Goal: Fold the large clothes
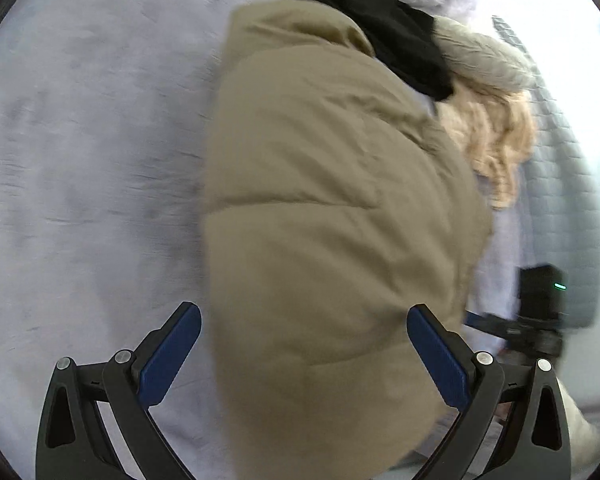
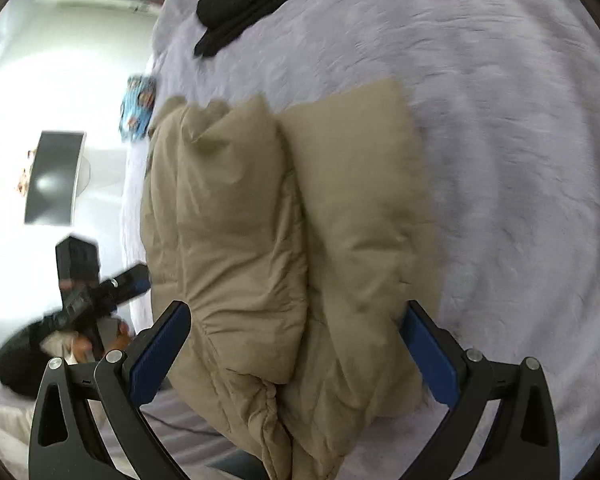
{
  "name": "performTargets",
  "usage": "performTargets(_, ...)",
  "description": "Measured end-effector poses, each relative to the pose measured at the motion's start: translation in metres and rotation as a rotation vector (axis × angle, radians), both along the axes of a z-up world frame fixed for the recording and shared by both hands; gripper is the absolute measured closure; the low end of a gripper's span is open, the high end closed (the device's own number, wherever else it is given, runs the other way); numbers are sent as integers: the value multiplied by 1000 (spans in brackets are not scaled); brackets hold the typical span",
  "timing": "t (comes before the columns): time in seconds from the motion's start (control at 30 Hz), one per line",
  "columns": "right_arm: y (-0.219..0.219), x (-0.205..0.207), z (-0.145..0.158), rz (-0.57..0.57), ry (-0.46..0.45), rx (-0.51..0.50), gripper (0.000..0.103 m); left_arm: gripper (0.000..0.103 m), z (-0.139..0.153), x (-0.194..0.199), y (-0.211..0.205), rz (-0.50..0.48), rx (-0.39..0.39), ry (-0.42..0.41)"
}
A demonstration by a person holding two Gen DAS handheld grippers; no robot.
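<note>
nearest in the left wrist view, the left claw (image 1: 304,354) stands with its blue pads wide apart, straddling the near end of the tan puffer jacket (image 1: 328,216) without clamping it. in the right wrist view the right claw (image 2: 296,350) is likewise spread, one pad on each side of the jacket's (image 2: 292,240) bunched near end; the right pad looks to touch the fabric, but nothing is pinched. both seem placed to press or gather the padded bulk, which springs up, so a wide stance suits it better than a grip on an edge, i judge.

the jacket lies on the lavender bed cover (image 1: 92,160), doubled into two thick lobes side by side with a deep crease between them, so the fold looks partly made. farther on, its fur-trimmed hood (image 1: 488,92) rests beside a black garment (image 1: 380,20), which waits near the far edge of the bed (image 2: 500,120). no containers show; beyond the bed only bright, blurred room is visible.
</note>
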State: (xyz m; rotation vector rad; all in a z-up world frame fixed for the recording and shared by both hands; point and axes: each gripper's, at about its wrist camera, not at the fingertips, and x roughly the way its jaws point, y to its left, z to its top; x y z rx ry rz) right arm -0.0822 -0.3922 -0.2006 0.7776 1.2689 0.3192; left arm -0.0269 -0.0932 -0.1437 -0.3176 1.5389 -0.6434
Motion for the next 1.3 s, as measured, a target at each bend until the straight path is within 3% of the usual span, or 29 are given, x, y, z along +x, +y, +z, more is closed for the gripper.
performTargets(0.1,-2,12,-18,11,54,-51,0,0,-13,4,-7,-51,-13,7)
performTargets(0.4,-6,46,-59,19,53,165,0,0,-54,23,-7,-17,-159,112)
performTargets(0.57,-5,52,-79,-17,89,221,0,0,-70,27,-28,-1,-166,163)
performTargets(0.67,-10,47,-82,-66,120,251,0,4,-58,21,-40,-22,-122,97)
performTargets(0.73,-10,47,-82,-78,132,284,2,14,-46,17,-43,-39,-102,53)
performTargets(0.87,-4,48,-72,-52,103,312,25,24,-22,13,-44,-49,-100,2)
performTargets(0.97,-2,45,-59,-36,71,329,32,25,-7,8,-44,-59,-113,-22)
performTargets(1.1,13,46,-45,-23,38,339,32,25,15,7,-44,-66,-125,-58)
performTargets(1.3,54,53,-24,-8,-3,325,32,25,45,13,-10,-48,-139,-129)
